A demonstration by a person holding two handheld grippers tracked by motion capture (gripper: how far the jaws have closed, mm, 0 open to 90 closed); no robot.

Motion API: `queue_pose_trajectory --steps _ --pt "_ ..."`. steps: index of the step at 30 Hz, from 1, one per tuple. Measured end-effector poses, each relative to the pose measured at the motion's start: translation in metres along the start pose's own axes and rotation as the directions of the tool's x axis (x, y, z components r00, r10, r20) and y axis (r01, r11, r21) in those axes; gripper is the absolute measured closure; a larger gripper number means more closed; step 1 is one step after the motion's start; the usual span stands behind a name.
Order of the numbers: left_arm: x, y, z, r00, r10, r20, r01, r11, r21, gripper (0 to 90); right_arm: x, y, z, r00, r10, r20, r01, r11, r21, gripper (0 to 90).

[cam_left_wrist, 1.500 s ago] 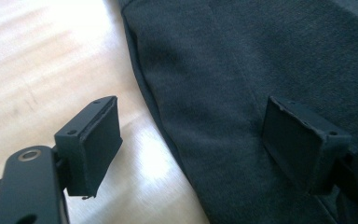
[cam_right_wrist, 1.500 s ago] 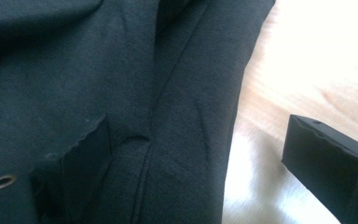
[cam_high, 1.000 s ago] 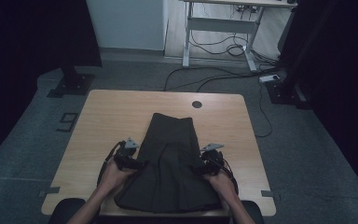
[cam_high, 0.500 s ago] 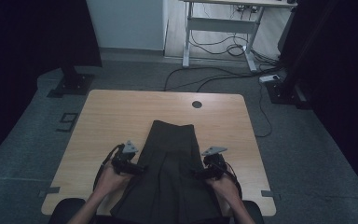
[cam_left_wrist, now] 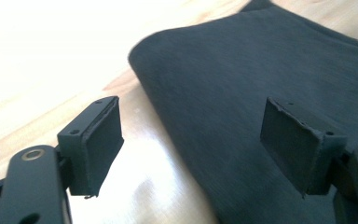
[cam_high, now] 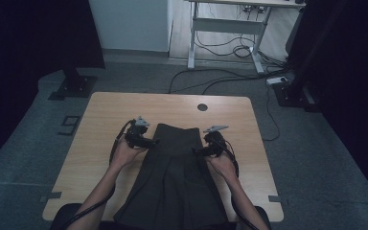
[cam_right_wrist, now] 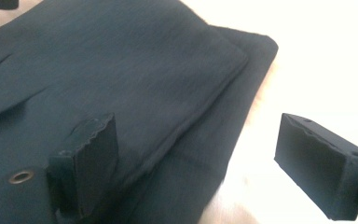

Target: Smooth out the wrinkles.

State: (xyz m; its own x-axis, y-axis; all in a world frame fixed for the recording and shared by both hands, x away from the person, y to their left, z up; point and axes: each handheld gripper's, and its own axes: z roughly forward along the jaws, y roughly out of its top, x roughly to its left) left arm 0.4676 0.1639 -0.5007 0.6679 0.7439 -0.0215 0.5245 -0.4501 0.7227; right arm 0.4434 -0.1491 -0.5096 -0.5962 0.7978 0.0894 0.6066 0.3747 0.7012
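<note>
Looking down, your left hand-held gripper (cam_high: 149, 142) and right hand-held gripper (cam_high: 197, 151) flank the dark grey pleated cloth garment (cam_high: 175, 182) draping over the light wooden worktop (cam_high: 105, 115)'s near edge. Both grippers' own views show jaws gaping, empty; closing now could catch one layer only.

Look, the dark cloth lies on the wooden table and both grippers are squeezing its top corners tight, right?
Not quite. The dark cloth does lie on the wooden table, but the left gripper and right gripper are open at its top corners, pads apart and pressing on nothing. The two gripper views show this.
</note>
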Motion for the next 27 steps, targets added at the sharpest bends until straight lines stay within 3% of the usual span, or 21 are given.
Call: queue_pose_trajectory --steps 8,13,15,18,19,21,25,27 --pt "0.014 -0.002 0.027 0.9991 -0.025 -0.033 0.026 0.9988 0.042 21.6 -0.011 0.016 0.028 0.9981 0.009 0.060 -0.011 1.000 0.025 14.1" --pt "0.015 -0.007 0.039 0.9982 0.011 -0.059 -0.006 0.9959 0.091 21.5 -0.016 0.020 0.044 0.9965 0.025 0.080 -0.029 0.999 0.038 16.4" --pt "0.015 -0.010 0.043 0.9988 0.011 -0.049 -0.007 0.9963 0.085 21.6 -0.015 0.021 0.049 0.9968 0.022 0.076 -0.026 0.998 0.055 21.0" --pt "0.020 -0.012 0.045 0.9987 -0.050 -0.013 0.051 0.9958 0.076 22.6 -0.014 0.020 0.056 0.9976 0.004 0.069 -0.010 0.996 0.085 29.0" --pt "0.021 -0.013 0.045 0.9981 -0.062 -0.005 0.062 0.9955 0.072 23.2 -0.014 0.019 0.056 0.9984 0.018 0.054 -0.022 0.997 0.076 31.7" --pt "0.020 -0.012 0.045 0.9985 -0.055 0.003 0.055 0.9958 0.073 25.3 -0.014 0.018 0.056 0.9989 0.014 0.046 -0.017 0.998 0.068 34.0" --pt "0.015 -0.010 0.044 0.9980 -0.046 0.043 0.043 0.9966 0.070 45.5 -0.013 0.019 0.054 0.9999 0.008 0.008 -0.008 0.997 0.070 52.6" --pt "0.014 -0.010 0.044 0.9964 -0.052 0.067 0.047 0.9965 0.068 55.3 -0.012 0.019 0.053 0.9994 0.020 -0.027 -0.018 0.997 0.072 68.0"
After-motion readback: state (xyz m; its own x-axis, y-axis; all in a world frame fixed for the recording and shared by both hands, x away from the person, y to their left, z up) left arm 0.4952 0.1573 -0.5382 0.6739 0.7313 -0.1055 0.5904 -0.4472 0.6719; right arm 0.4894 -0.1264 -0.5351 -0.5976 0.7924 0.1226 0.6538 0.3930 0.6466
